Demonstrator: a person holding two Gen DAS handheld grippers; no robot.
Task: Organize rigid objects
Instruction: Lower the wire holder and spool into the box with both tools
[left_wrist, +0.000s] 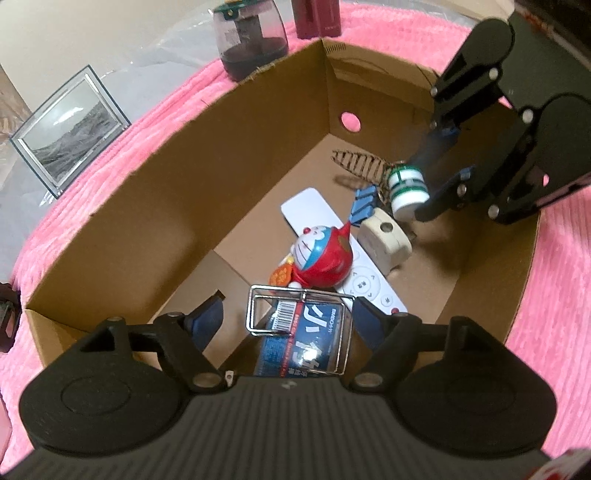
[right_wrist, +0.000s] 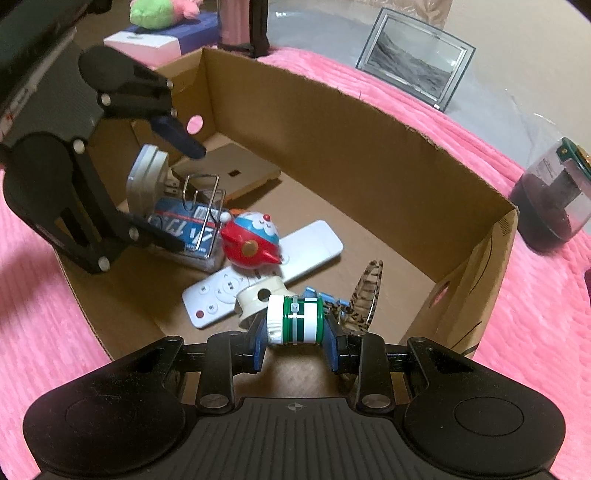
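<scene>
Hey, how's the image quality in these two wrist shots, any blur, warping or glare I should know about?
Left wrist view: the fisheye bows the cardboard box walls; the right gripper and its green-and-white bottle are slightly motion-smeared. Right wrist view: same bottle sharp; picture frame glass shows a pale sheen; edges curve strongly. Lighting is soft and even in both.

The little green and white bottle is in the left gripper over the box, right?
Not quite. The right gripper holds the green and white bottle over the cardboard box, as the right wrist view shows. The left gripper is open.
</scene>
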